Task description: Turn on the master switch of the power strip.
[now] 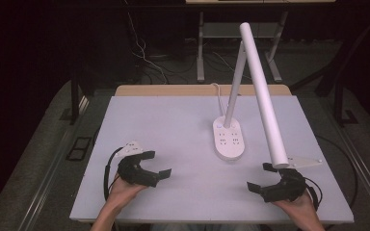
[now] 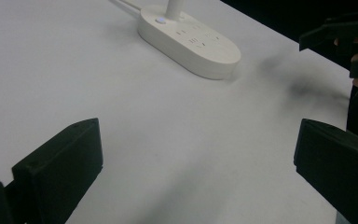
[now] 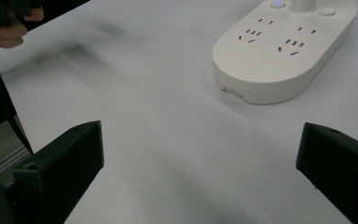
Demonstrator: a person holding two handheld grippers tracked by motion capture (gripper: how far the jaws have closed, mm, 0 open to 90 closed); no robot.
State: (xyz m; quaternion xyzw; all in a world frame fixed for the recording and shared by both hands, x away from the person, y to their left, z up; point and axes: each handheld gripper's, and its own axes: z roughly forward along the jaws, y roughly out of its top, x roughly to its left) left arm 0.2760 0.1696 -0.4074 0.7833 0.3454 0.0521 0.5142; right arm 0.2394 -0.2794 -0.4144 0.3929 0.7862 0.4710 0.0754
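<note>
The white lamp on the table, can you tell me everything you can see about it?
The lamp is white and looks like smooth plastic. Its oval base lies flat on the table and has socket holes and small buttons on top. A thin stem rises from the far end of the base, leaning a little right. A long round bar slopes down from the top toward the near right. A white cord leaves the back. Both grippers are open and apart from it; nothing touches it but the table.
</note>
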